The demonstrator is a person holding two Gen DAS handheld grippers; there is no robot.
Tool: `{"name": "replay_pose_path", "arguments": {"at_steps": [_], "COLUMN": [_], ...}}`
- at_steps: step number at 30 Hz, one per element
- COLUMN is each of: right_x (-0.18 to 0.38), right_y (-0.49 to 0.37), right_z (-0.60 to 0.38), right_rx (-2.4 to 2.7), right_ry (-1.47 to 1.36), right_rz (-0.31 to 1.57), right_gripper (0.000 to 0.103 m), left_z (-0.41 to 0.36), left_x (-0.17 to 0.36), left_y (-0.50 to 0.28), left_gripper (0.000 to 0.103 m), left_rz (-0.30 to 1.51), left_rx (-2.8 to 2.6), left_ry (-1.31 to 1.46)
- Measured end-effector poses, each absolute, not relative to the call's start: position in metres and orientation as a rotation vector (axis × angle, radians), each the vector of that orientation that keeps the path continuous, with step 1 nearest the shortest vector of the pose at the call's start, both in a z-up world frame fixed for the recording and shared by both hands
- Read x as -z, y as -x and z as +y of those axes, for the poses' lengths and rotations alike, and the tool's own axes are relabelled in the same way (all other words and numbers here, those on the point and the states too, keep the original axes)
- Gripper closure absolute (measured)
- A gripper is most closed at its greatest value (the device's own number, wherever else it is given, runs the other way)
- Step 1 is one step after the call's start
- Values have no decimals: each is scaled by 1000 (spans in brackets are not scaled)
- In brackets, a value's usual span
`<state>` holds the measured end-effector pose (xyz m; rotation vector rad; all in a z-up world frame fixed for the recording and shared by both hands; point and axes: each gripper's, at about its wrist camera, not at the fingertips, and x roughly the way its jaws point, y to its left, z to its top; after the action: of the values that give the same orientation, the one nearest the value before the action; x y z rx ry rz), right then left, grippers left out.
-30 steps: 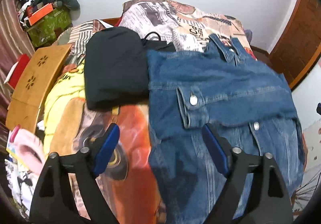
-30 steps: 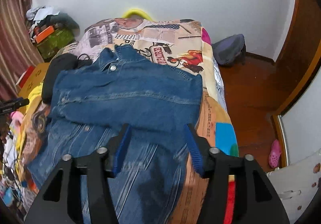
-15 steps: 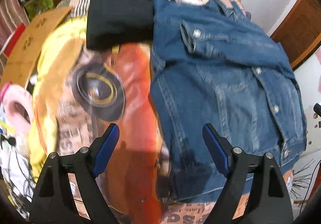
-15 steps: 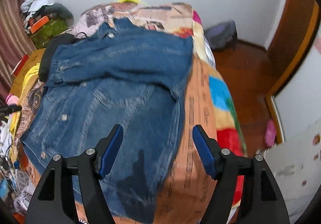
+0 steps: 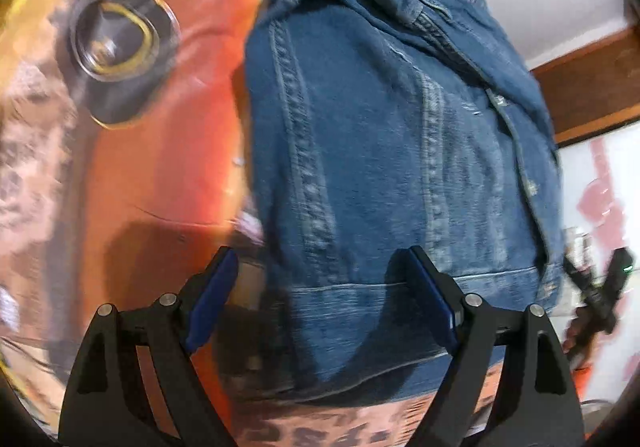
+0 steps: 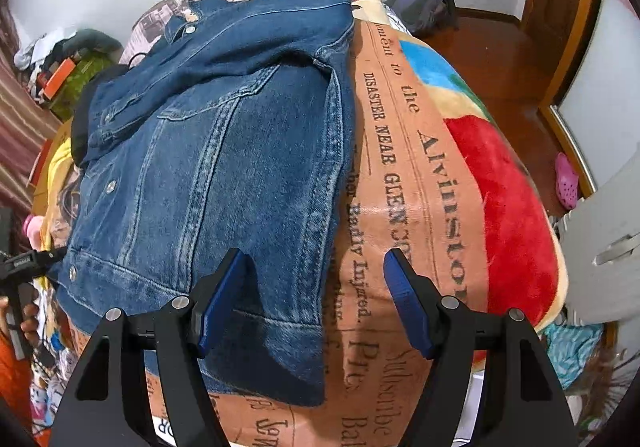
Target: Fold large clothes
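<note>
The faded blue denim jacket [image 6: 224,151] lay flat on the printed newspaper-pattern fleece blanket [image 6: 416,207], sleeves folded across its chest. The left gripper [image 5: 324,303] and right gripper [image 6: 316,299] hung over its two hem corners, both spread wide and pinching nothing. A clean fold probably needed each to nip all the denim layers at its corner and lift evenly; the blanket read "DISASTER NEAR GLENCO…" and "Badly Injured."

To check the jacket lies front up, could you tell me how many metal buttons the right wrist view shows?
4 buttons on the jacket: one by the collar, one on the sleeve cuff, one mid-placket, one at the hem corner. The folded sleeve may hide more.
</note>
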<state>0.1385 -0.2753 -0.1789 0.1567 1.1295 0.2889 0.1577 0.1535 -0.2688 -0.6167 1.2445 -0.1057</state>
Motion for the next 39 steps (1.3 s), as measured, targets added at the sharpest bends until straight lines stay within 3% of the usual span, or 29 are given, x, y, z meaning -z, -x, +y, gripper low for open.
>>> {"name": "replay_pose_path", "arguments": {"at_steps": [3,5,10,13,15,16,18,30,39], "right_x": [180,182,179,173,159,152,135,65,83], "right_y": [-145,-145,-145,-153,-162,-164,-169,-236,-327], "right_z": [-269,-264,-252,-257,-260,-260,-256,-236,-234], "right_rx": [-331,-346,-358,-380,-433,-447,-470,-511,-315], "right_ry": [-161,-161,-147,-211,-262,-265,-257,-231,-252], "right_rz": [1124,1124,1122,1131,1113,1092,1047,848,779], "right_gripper": [36,46,77,90,91,91,91,92,92], "left_z": [148,148,140,130,125,125,126,157,190], "left_x": [269,268,251,240,232,226,213,83,86], "left_y": [-156,-155,-153,-158,-162,-164,-169,-225,-312], "left_gripper": [18,20,46,55,67,79,85,89,88], "left_rz": [1222,1219,1190,1195,1193,1187,1158,765,681], "left_rx": [111,118,145,140,140,137,148,220,104], "left_ry": [584,594,534,455,427,419,430,492,503]}}
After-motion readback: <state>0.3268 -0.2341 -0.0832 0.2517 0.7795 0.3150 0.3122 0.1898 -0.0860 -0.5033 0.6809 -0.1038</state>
